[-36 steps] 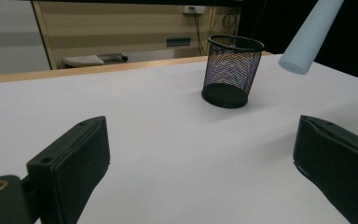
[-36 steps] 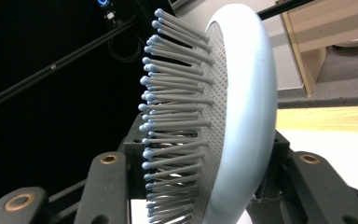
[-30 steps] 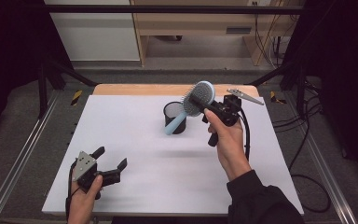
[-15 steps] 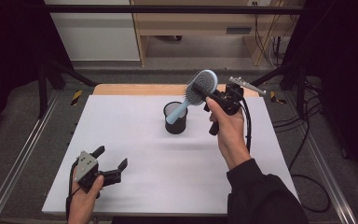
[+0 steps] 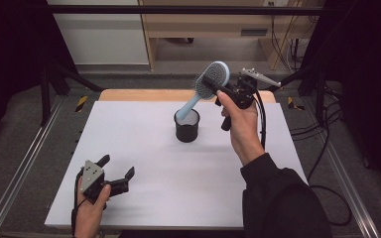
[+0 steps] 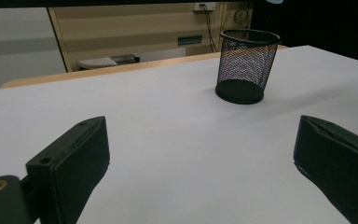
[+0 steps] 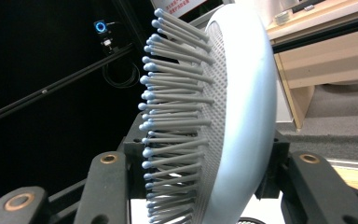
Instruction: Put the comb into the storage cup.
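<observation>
My right gripper [image 5: 217,85] is shut on the round head of a light-blue hairbrush [image 5: 209,83], held in the air at the far side of the table. The brush's handle slants down to the left, its tip just above the rim of a black mesh cup [image 5: 187,125]. In the right gripper view the hairbrush [image 7: 223,116] stands edge-on between the jaws, bristles facing left. My left gripper [image 5: 115,171] rests open near the table's front left corner. Its view looks across the white tabletop at the mesh cup [image 6: 247,65] ahead between the spread jaws.
The white table [image 5: 144,148] ends in a wooden strip at the back. Metal rails [image 5: 27,163] run along both sides of it. Beyond stand a wooden cabinet [image 5: 213,25] and black curtains. Cables [image 5: 322,193] trail on the floor to the right.
My right hand has lifted the hairbrush up and away from me, drawing its handle out of the mesh cup. The left gripper has stayed where it was.
</observation>
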Demonstrator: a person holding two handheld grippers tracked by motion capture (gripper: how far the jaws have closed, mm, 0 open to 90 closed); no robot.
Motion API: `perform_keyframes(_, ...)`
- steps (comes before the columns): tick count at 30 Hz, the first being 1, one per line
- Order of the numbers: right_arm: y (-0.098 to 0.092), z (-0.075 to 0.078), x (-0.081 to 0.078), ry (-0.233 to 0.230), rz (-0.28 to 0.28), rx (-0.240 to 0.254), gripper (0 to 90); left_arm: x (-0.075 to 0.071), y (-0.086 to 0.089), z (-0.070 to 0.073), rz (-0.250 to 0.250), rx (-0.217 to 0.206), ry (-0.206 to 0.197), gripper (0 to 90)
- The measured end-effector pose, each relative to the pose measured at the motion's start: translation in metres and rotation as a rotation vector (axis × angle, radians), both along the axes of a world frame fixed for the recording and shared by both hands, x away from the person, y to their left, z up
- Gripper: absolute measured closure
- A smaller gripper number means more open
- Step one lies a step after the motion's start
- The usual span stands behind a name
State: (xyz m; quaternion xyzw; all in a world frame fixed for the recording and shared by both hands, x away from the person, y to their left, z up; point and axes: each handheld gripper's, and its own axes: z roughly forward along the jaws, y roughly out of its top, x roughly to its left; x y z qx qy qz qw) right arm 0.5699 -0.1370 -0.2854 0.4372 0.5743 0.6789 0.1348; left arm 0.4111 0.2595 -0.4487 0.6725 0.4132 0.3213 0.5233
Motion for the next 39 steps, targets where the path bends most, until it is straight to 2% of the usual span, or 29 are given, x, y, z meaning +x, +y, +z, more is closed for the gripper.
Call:
perform_keyframes(7,0.005,-0.005,0.006,0.015,-0.009,0.002,51.4,-0.001,0.001,0.001,-0.005,0.001,-0.003,3.6)
perform_keyframes(18,0.0,-0.007,0.011,0.014,-0.023,0.012,51.3,-0.001,0.0,0.0,-0.008,0.003,-0.002,3.6)
perform_keyframes(27,-0.009,-0.005,0.011,0.0,-0.068,0.058,51.3,-0.002,-0.004,0.002,-0.028,0.013,-0.009,3.6)
perform_keyframes(39,-0.009,-0.005,0.01,0.0,-0.105,0.035,51.3,-0.001,-0.002,0.004,-0.028,0.001,-0.013,3.6)
